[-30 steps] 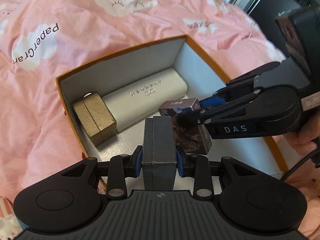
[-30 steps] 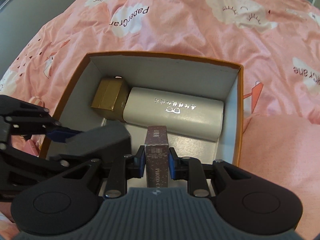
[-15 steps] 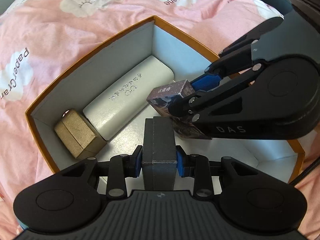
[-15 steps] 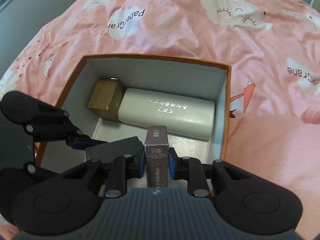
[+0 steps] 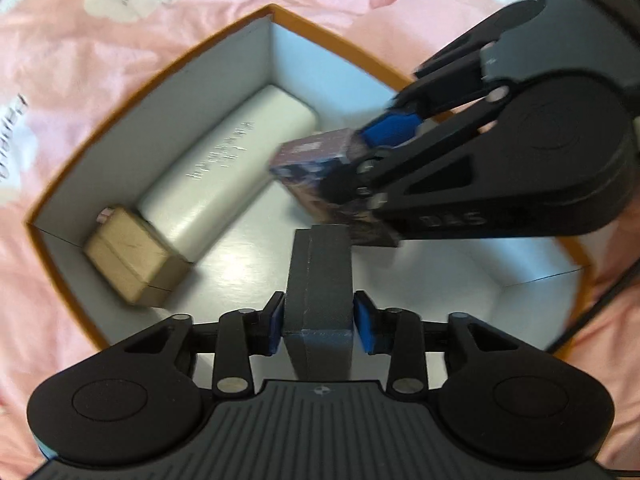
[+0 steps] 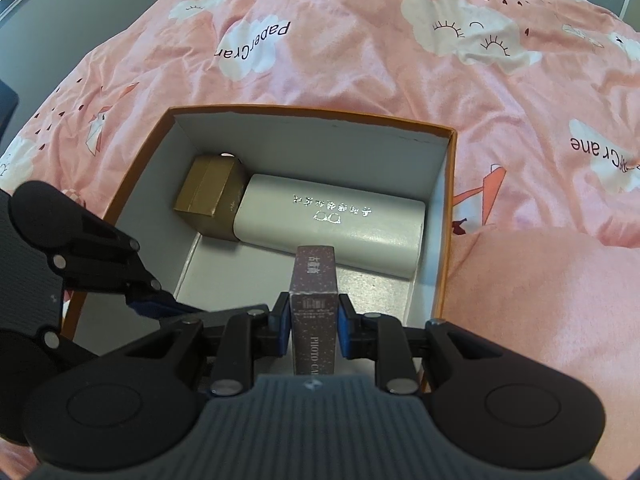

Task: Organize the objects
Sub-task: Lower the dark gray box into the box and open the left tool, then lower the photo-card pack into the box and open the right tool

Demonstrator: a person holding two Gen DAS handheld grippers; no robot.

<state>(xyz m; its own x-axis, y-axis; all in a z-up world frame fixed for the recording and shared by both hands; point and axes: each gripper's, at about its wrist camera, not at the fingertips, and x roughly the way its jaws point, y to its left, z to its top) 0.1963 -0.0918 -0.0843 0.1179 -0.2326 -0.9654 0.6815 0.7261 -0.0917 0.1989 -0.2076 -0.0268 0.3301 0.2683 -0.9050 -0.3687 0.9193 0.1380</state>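
An orange box with a white inside (image 5: 180, 120) (image 6: 312, 144) lies open on the bed. A long white case (image 5: 224, 172) (image 6: 332, 228) and a small gold box (image 5: 132, 260) (image 6: 208, 196) rest along its far wall. My left gripper (image 5: 319, 320) points down into the box with a dark grey box (image 5: 320, 280) between its jaws. The jaws are opening, and the blue pads still lie against its sides. My right gripper (image 6: 313, 320) is shut on a dark patterned card box (image 6: 314, 280) (image 5: 312, 156), held upright just in front of the white case.
A pink quilt with white clouds (image 6: 360, 40) surrounds the box on all sides. The two grippers crowd the near half of the box; the left one's blue fingertip (image 6: 156, 304) reaches in from the left. A black cable (image 5: 600, 304) hangs at the right.
The left gripper has rolled and shifted, so the box now sits diagonally in its view. The dark grey box has come down nearer the floor. The right gripper has held still.
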